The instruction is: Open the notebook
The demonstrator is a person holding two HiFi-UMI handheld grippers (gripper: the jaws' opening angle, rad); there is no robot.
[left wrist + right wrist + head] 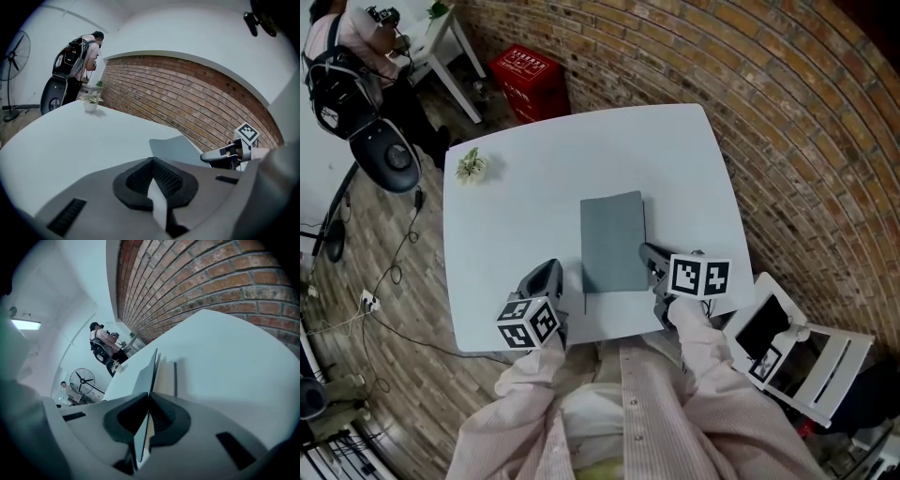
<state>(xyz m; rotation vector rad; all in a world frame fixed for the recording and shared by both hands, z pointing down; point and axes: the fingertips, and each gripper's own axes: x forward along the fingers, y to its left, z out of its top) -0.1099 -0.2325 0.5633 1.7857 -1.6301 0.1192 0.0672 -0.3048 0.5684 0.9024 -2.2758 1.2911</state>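
- Currently the grey notebook [612, 242] lies on the white table [525, 206], nearer the person's edge than the far one.
- The right gripper [652, 263] is at the notebook's near right edge. Its jaws are pinched onto the cover [146, 373], which is raised a little off the cream pages.
- The left gripper [546, 277] sits just left of the notebook's near corner, its jaw tips together and gripping nothing.

I cannot read any text here. The red crate [530, 80] on the floor near the brick wall [787, 141] carries white print, but it is too small for me to read.
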